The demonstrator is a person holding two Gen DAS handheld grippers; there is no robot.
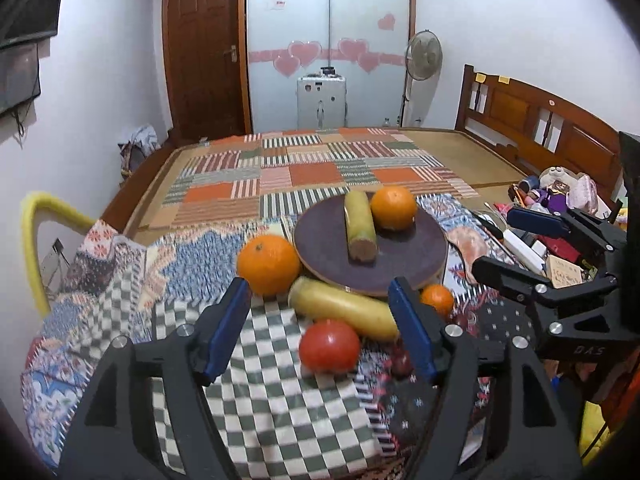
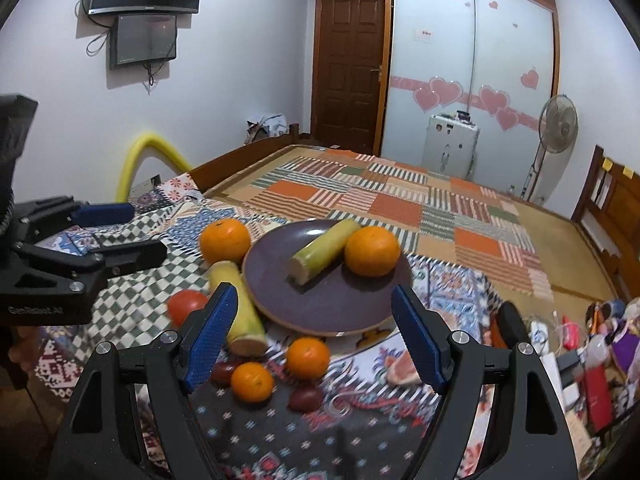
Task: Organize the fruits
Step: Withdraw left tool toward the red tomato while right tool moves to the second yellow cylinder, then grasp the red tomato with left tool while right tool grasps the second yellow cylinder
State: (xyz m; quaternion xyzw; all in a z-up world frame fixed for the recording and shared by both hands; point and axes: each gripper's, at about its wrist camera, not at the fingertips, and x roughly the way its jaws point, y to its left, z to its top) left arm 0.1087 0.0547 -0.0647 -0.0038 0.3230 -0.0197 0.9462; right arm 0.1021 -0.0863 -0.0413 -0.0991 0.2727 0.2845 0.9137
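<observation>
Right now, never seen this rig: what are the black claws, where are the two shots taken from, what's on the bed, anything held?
The claws are two-finger grippers that a person holds, one per hand, each with a fisheye camera looking along its fingers. One picture is from the left gripper, the other from the right gripper; each also shows in the other's picture. Both are open and hold nothing. On the patterned cloths sits a dark plate with a cane piece and an orange. Off the plate lie another orange, a second cane piece, a tomato, two small oranges and small dark fruits.
</observation>
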